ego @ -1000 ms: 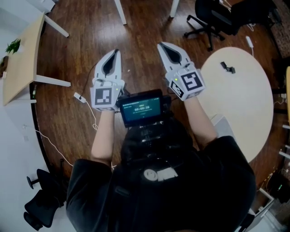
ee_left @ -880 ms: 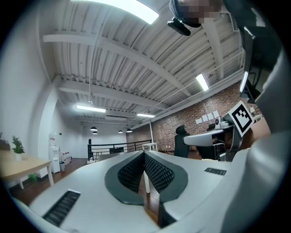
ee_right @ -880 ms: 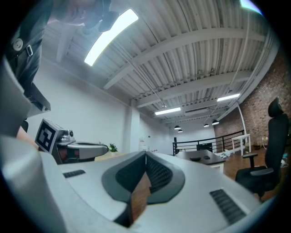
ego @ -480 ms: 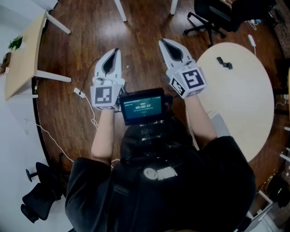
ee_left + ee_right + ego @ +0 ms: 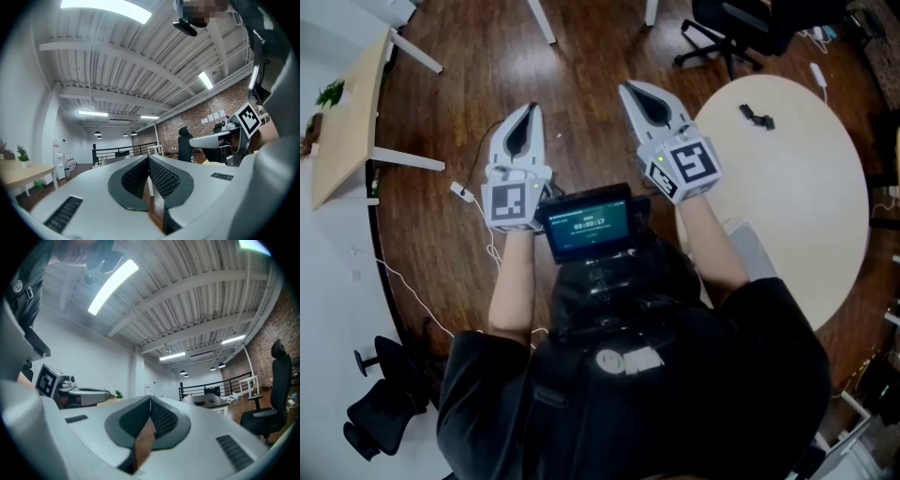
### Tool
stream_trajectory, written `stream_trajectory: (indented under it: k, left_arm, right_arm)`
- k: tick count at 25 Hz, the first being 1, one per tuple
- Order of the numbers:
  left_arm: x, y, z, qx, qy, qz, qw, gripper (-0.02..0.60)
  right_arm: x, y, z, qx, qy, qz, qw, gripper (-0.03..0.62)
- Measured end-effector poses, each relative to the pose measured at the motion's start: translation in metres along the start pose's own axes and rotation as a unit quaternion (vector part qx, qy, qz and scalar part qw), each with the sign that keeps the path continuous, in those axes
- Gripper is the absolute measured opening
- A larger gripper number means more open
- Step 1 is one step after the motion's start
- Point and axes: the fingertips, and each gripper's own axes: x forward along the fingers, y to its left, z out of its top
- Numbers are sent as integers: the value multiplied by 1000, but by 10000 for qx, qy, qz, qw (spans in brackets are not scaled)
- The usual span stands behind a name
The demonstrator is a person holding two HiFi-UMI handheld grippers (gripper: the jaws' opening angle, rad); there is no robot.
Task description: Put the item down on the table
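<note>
With jaws pressed together on nothing, the left gripper (image 5: 532,111) and right gripper (image 5: 627,90) have edged nearer the round table (image 5: 806,216), where a small black item (image 5: 757,116) already lies, likely set down.

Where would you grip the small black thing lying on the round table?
Probably across its narrow middle, coming from above: the black thing lies flat and elongated on the round table, with bare tabletop all around it. Its finer shape is too small to tell.
</note>
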Motion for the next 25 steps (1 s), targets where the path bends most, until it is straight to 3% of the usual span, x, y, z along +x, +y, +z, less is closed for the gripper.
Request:
stream_trajectory:
  k: [25]
  left_arm:
    - [-10, -8, 10, 97, -181, 130, 9997, 0]
  right_arm:
    - [-8, 6, 10, -136, -145, 174, 9997, 3]
